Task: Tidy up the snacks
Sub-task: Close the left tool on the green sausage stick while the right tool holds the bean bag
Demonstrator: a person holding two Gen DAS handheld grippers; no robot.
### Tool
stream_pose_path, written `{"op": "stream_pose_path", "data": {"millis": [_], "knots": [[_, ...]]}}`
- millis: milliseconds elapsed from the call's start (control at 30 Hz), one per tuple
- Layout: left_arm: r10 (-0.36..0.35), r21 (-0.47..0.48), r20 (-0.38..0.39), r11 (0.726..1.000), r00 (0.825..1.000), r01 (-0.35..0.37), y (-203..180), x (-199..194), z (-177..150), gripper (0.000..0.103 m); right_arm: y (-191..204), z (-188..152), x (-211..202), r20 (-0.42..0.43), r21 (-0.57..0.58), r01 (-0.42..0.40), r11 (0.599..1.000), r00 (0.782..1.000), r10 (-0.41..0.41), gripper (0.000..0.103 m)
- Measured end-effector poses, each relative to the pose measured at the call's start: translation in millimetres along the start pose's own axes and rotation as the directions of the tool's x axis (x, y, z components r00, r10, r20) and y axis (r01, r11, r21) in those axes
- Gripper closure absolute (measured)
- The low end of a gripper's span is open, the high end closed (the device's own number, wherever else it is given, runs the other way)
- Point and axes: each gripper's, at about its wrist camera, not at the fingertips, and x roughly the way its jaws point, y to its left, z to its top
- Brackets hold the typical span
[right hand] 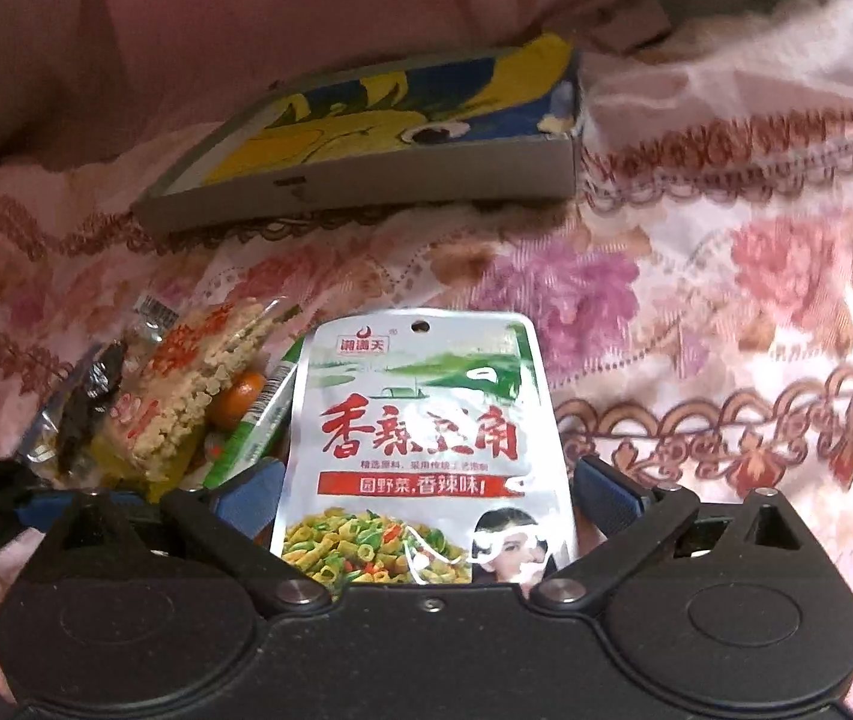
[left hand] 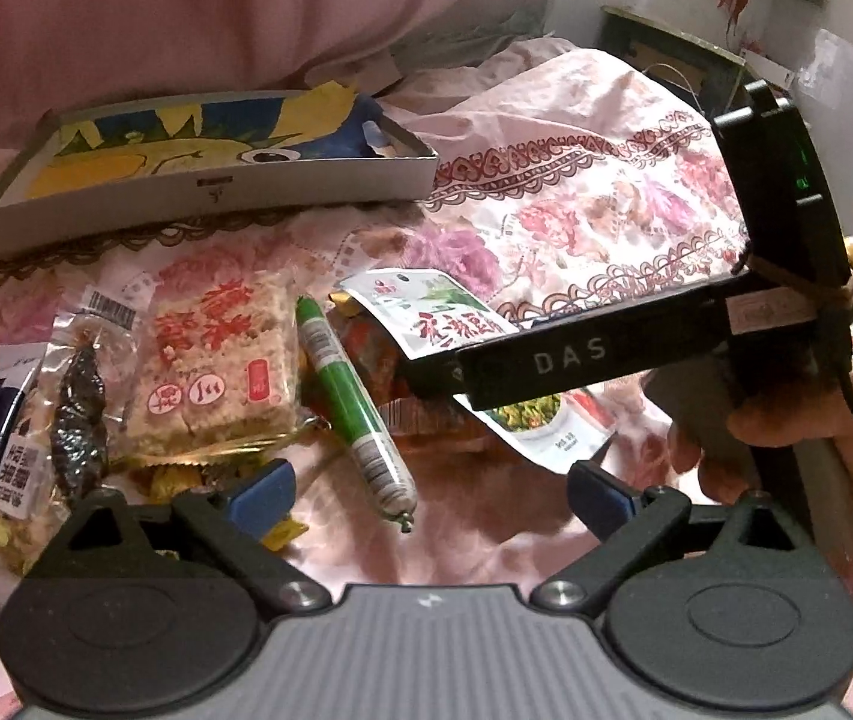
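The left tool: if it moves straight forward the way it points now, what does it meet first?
Probably the green sausage stick, lying on the bedspread just ahead of the open left tool. Depth is unclear, so it might pass above it.

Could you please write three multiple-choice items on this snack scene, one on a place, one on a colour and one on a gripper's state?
1. Where does the grey box lie?
A. beyond the snack pile
B. under the pile
C. in a gripper

2. What colour is the sausage stick?
A. blue
B. green
C. yellow

3. How does the left gripper stand?
A. shut on the rice cake
B. shut on the sausage
C. open, holding nothing

Answers: 1 A, the box sits on the floral cloth behind the pile. 2 B, its wrapper is green. 3 C, its blue pads are wide apart above the cloth.
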Motion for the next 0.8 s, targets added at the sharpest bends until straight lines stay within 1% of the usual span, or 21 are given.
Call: {"op": "stream_pose_path", "data": {"millis": [67,167,267,500,633,667,733,800], "knots": [[-0.007,-0.028,-0.005,1.000,1.000,0.007,3.7,3.8,1.8,0.007,-3.7,-0.1,-0.9,0.000,0.023,-0.013,1.000,1.000,0.013,0.005],[-0.021,-0.103,-0.004,0.994,1.000,0.021,12.8,8.8,4.9,0.010,-12.7,1.2,-3.8,0.009,0.062,0.004,0.998,1.000,-0.005,0.004],[-0.023,-0.158,0.004,0.987,1.000,0.024,20.6,11.1,5.5,0.014,-24.5,2.0,-5.9,0.017,0.116,-0.004,0.993,1.000,0.002,0.005],[0.056,-0.200,-0.016,0.978,0.998,-0.058,22.4,22.1,10.8,0.032,-24.4,2.8,-5.1,0.018,0.115,0.003,0.993,1.000,-0.005,0.004],[0.055,-0.279,0.005,0.959,0.998,-0.051,32.3,23.9,12.4,0.043,-25.9,2.7,-6.1,0.018,0.115,-0.002,0.993,1.000,-0.001,0.004],[0.061,-0.294,0.006,0.954,0.998,-0.056,34.8,24.5,12.9,0.044,-25.5,2.8,-5.9,0.018,0.113,0.000,0.994,1.000,-0.002,0.004],[0.080,-0.306,0.001,0.949,0.997,-0.076,37.7,26.6,14.1,0.049,-25.6,3.5,-5.6,0.016,0.106,0.004,0.994,1.000,-0.006,0.004],[0.114,-0.307,-0.005,0.945,0.993,-0.110,38.6,29.8,15.1,0.053,-24.2,3.4,-5.0,0.014,0.093,0.011,0.996,1.000,-0.013,0.004]]}}
